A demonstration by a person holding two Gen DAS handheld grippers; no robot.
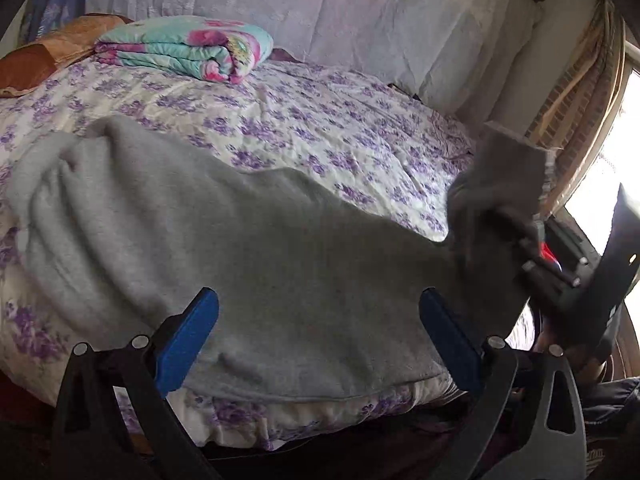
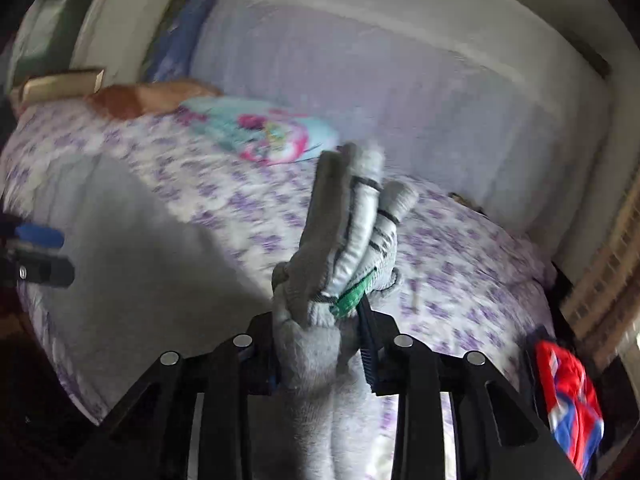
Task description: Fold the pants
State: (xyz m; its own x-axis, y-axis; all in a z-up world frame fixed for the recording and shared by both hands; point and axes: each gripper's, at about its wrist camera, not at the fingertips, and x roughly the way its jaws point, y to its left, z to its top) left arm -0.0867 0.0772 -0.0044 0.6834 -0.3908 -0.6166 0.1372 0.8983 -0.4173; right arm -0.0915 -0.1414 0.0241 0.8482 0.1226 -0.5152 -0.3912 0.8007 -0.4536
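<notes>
Grey sweatpants (image 1: 248,256) lie spread across the bed, running from the left side to the right. My left gripper (image 1: 320,340) is open, its blue fingers (image 1: 188,340) on either side of the pants' near edge, over the fabric. My right gripper (image 2: 324,344) is shut on a bunched end of the pants (image 2: 348,232), with the waistband and a green tag sticking up above the jaws. In the left wrist view the right gripper (image 1: 520,240) holds that end lifted at the right side of the bed. The left gripper shows at the far left of the right wrist view (image 2: 40,256).
The bed has a white cover with purple flowers (image 1: 320,120). A folded turquoise and pink blanket (image 1: 188,48) and an orange pillow (image 1: 48,52) lie at the back left. A white headboard (image 1: 360,20) stands behind. A bright window (image 1: 608,168) is right. A red-blue cloth (image 2: 568,400) hangs at the bed's right.
</notes>
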